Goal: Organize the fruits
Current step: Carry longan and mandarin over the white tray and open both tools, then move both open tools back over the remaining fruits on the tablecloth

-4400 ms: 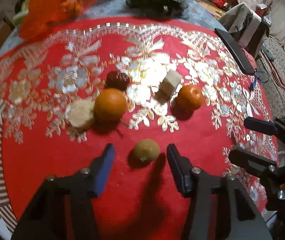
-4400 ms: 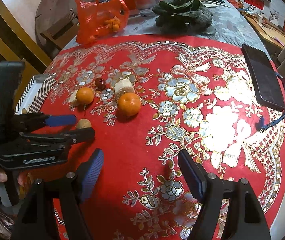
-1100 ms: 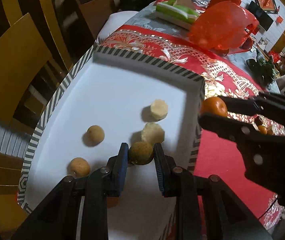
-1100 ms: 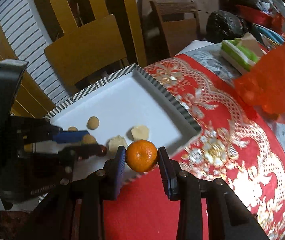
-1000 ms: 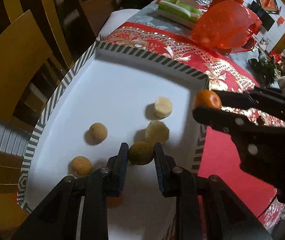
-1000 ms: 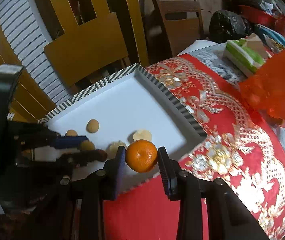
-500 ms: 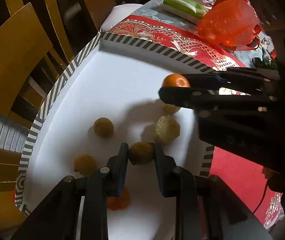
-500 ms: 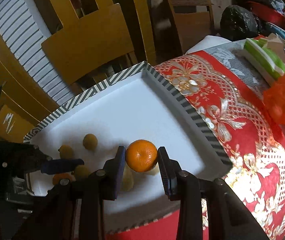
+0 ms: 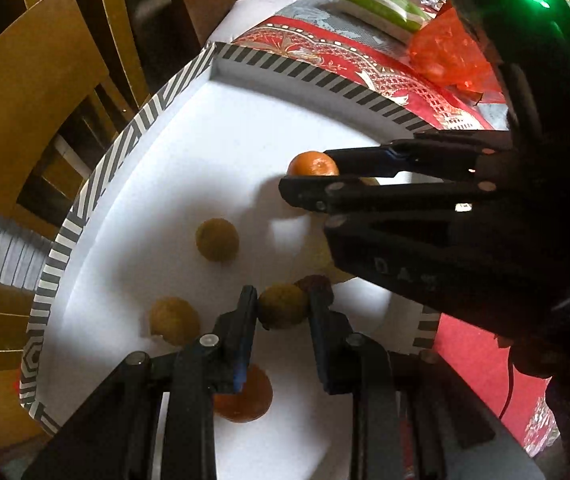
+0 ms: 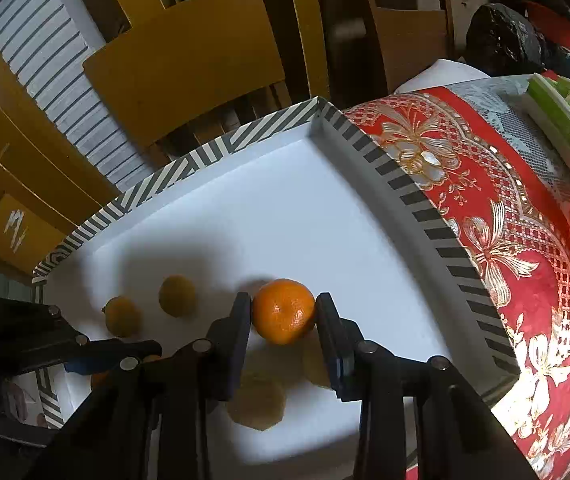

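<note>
My left gripper [image 9: 283, 304] is shut on a small brown-green fruit [image 9: 283, 306] and holds it over the white tray [image 9: 189, 152] with the striped rim. My right gripper [image 10: 283, 312] is shut on an orange mandarin [image 10: 283, 311], also over the tray [image 10: 285, 200]; the mandarin also shows in the left wrist view [image 9: 313, 163]. On the tray lie two brown round fruits [image 9: 217, 239] [image 9: 173, 320], an orange [image 9: 245, 400] under my left fingers, a dark red fruit [image 9: 319, 283], and pale peeled pieces [image 10: 257, 404] under my right gripper.
The tray sits at the edge of a red and gold tablecloth [image 10: 505, 220]. Yellow wooden chairs [image 10: 189, 60] stand just beyond the tray. An orange plastic bag [image 9: 445, 52] and a green and white packet [image 9: 381, 4] lie farther back on the table.
Both grippers have carried their fruit further over the tray. The right gripper with the mandarin now reaches across above the peeled pieces, hiding them from the left wrist view.
</note>
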Motion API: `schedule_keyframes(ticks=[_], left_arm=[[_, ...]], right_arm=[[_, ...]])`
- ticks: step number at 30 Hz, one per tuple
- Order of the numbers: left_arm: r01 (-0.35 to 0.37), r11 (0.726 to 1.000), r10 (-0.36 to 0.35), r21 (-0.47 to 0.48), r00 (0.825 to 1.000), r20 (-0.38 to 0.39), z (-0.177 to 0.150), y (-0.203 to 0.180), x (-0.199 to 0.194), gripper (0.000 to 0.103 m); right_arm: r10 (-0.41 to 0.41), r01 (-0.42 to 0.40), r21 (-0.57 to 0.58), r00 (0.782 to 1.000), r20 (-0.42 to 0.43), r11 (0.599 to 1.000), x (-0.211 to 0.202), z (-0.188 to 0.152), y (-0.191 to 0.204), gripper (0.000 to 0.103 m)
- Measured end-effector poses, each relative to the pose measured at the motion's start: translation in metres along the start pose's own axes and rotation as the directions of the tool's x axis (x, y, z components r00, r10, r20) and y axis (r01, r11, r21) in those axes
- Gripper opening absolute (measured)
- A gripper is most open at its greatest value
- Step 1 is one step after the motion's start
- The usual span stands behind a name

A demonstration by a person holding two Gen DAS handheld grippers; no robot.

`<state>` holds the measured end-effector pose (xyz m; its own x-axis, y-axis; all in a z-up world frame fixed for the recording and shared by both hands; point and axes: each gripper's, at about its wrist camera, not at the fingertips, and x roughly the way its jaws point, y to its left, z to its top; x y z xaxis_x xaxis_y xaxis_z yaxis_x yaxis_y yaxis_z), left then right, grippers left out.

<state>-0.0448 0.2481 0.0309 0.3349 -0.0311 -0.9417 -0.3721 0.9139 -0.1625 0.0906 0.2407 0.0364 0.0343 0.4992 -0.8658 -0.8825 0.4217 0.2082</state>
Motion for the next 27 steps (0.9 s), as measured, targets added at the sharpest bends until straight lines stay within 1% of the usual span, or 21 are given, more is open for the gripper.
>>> schedule_keyframes(ticks=[2, 3, 5, 6, 7, 10, 12, 14, 16, 19, 22, 27], left_arm=[[0.003, 1.000, -0.003, -0.006, 1.000, -0.002, 0.001, 0.001, 0.000, 0.025], [0.004, 1.000, -0.004, -0.006, 1.000, -0.005, 0.001, 0.001, 0.000, 0.028], [-0.004, 1.000, 0.004, -0.001, 1.000, -0.005, 0.001, 0.000, 0.000, 0.040], [-0.005, 1.000, 0.005, 0.000, 1.000, -0.006, 0.002, -0.001, -0.001, 0.051], [0.003, 1.000, -0.003, -0.004, 1.000, 0.001, 0.002, -0.001, -0.004, 0.055], [-0.007, 1.000, 0.007, -0.006, 1.000, 0.029, 0.002, -0.002, -0.012, 0.067], [-0.021, 1.000, 0.021, 0.003, 0.999, 0.042, 0.004, -0.006, -0.016, 0.071], [-0.034, 0.999, 0.033, 0.015, 0.998, 0.057, 0.005, -0.011, -0.020, 0.072], [-0.045, 0.999, 0.043, 0.028, 0.997, 0.068, 0.006, -0.017, -0.022, 0.073], [-0.058, 0.997, 0.054, 0.048, 0.995, 0.084, 0.007, -0.028, -0.027, 0.073], [-0.054, 0.995, 0.046, 0.078, 0.994, 0.098, 0.008, -0.044, -0.032, 0.077], [-0.033, 0.991, 0.019, 0.128, 0.994, 0.109, 0.006, -0.077, -0.037, 0.079]], right_arm=[[0.007, -0.007, 0.011, 1.000, 0.006, 1.000, 0.001, 0.000, -0.001, 0.038], [0.012, -0.013, 0.020, 1.000, 0.006, 1.000, 0.000, 0.000, -0.002, 0.039], [0.010, -0.010, 0.025, 1.000, 0.017, 1.000, -0.004, -0.001, -0.003, 0.045], [0.009, -0.010, 0.028, 0.999, 0.031, 1.000, -0.009, -0.002, -0.003, 0.052], [0.010, -0.011, 0.029, 0.999, 0.039, 1.000, -0.012, -0.002, -0.003, 0.057], [0.004, -0.006, 0.036, 0.998, 0.070, 0.999, -0.028, -0.005, -0.003, 0.061], [-0.008, 0.004, 0.046, 0.996, 0.085, 0.999, -0.040, -0.010, -0.006, 0.064], [-0.020, 0.013, 0.063, 0.994, 0.107, 0.998, -0.053, -0.016, -0.010, 0.065], [-0.034, 0.023, 0.091, 0.992, 0.124, 0.996, -0.065, -0.024, -0.016, 0.070], [-0.054, 0.036, 0.121, 0.988, 0.147, 0.992, -0.082, -0.036, -0.023, 0.072], [-0.090, 0.068, 0.145, 0.985, 0.149, 0.987, -0.101, -0.055, -0.035, 0.075], [-0.132, 0.096, 0.214, 0.979, 0.158, 0.972, -0.128, -0.089, -0.055, 0.077]])
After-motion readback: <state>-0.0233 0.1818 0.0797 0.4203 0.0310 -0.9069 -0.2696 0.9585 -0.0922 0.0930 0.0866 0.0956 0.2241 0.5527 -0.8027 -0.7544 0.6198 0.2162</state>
